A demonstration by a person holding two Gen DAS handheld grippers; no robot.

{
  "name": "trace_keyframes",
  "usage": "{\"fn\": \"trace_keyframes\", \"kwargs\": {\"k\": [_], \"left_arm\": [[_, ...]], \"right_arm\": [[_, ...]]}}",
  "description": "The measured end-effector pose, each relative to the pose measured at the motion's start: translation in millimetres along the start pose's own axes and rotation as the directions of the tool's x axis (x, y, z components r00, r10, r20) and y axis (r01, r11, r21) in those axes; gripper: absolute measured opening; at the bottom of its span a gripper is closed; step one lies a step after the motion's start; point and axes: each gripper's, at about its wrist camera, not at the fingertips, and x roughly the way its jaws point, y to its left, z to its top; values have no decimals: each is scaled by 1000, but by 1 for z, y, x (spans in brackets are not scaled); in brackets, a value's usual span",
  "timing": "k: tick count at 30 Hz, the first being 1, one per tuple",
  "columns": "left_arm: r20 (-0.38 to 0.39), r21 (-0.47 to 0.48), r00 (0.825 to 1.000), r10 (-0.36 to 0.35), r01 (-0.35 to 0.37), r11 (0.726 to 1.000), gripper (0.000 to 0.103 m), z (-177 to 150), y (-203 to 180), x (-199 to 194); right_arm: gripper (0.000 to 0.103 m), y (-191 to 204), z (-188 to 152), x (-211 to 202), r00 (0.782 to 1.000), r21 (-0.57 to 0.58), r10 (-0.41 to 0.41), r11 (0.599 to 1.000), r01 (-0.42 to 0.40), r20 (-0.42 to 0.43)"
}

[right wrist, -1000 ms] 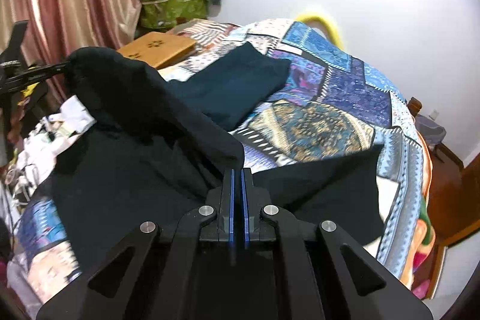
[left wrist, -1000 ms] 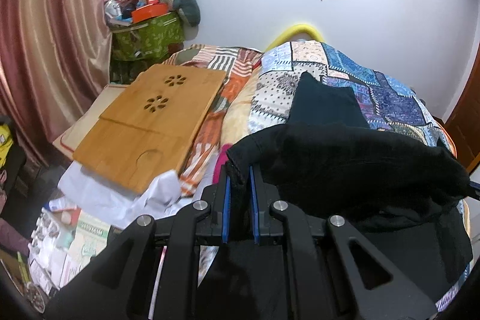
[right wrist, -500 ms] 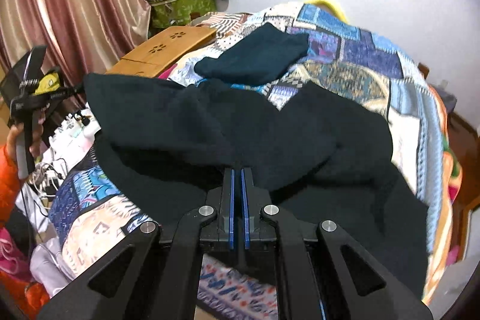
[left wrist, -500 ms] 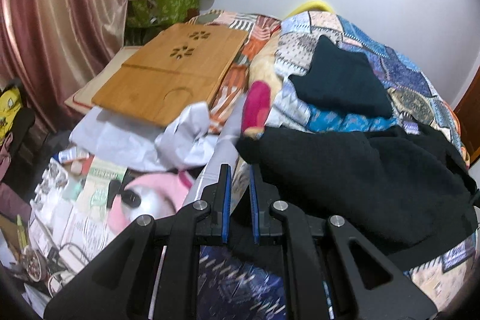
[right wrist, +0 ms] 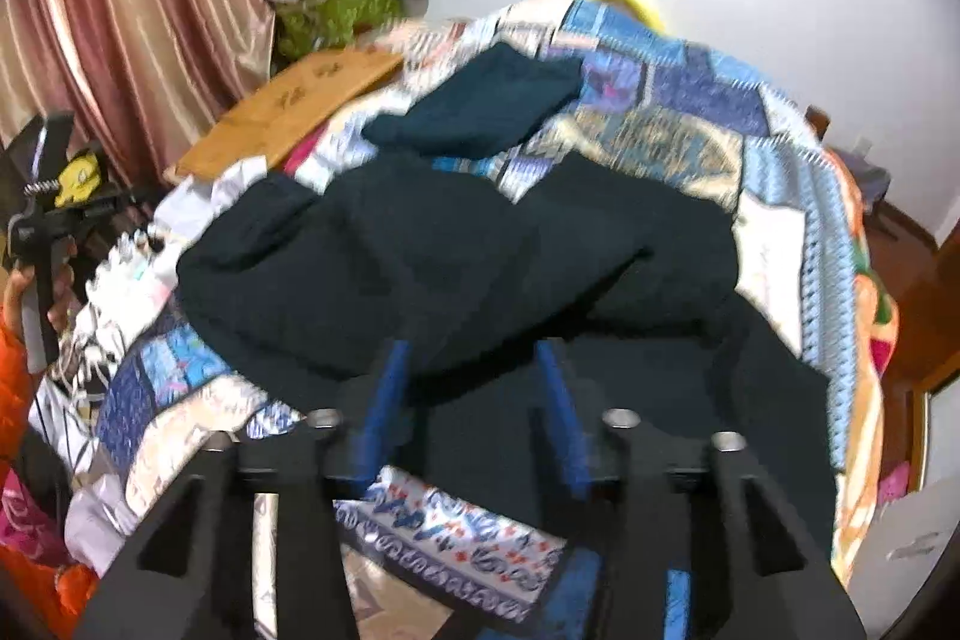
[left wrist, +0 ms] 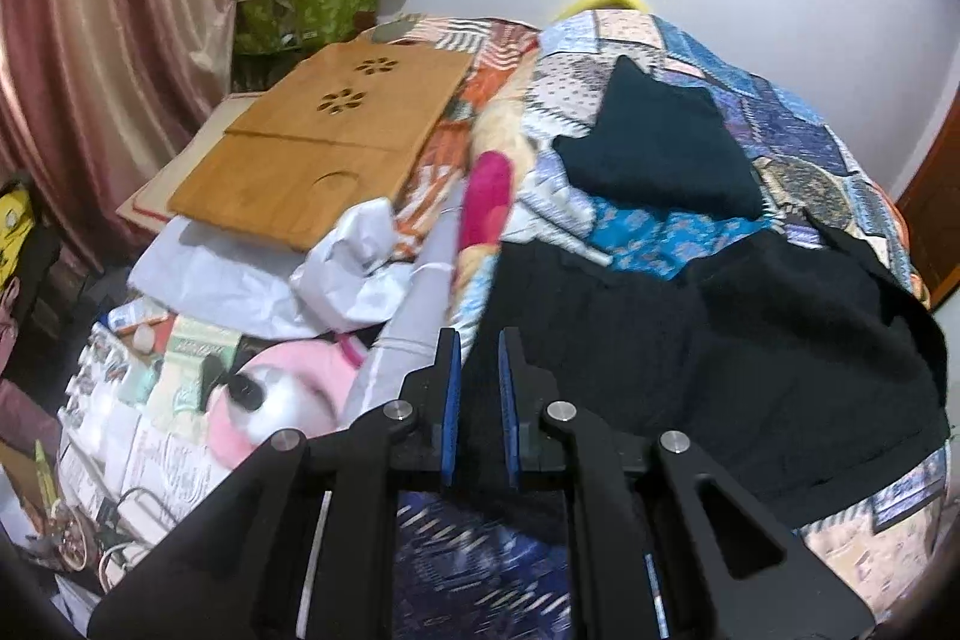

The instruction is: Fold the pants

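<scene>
So the black pants are lying on the bed's patchwork quilt, doubled over themselves with the top layer draped across the bottom one, which looks like one fold laid down and more to go.

The right gripper has its fingers spread wide apart just above the near edge of the cloth, holding nothing. My guess is it's let go so the fold can settle flat. The left gripper sits at the pants' left corner with a narrow gap between its blue pads; dark fabric fills that gap, but I honestly can't tell whether it's pinching it or just hovering over it.

Count-wise: two grippers, one pair of pants being worked, and one other dark folded garment further up the bed, well apart, probably parked there out of the way. One wooden lap desk on the left side.
</scene>
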Motion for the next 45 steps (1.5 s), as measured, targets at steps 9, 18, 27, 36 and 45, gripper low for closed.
{"fn": "trace_keyframes", "kwargs": {"k": [9,18,27,36,45], "left_arm": [[26,97,995,-95,92,991,54,46,-70,11],[20,151,986,-165,160,976,81,85,-132,41],[-19,202,987,-160,161,966,81,96,-159,84],[-53,200,986,-156,163,966,81,92,-159,107],[-32,227,990,-138,142,964,81,88,-166,101]], "right_arm": [[56,-15,53,22,995,-73,-96,992,99,34],[56,-49,98,95,997,-20,-57,998,56,-50],[56,-77,115,179,975,77,-20,996,38,-222],[50,-74,98,212,947,53,16,999,1,-320],[15,-73,101,204,962,80,16,997,6,-273]]}}
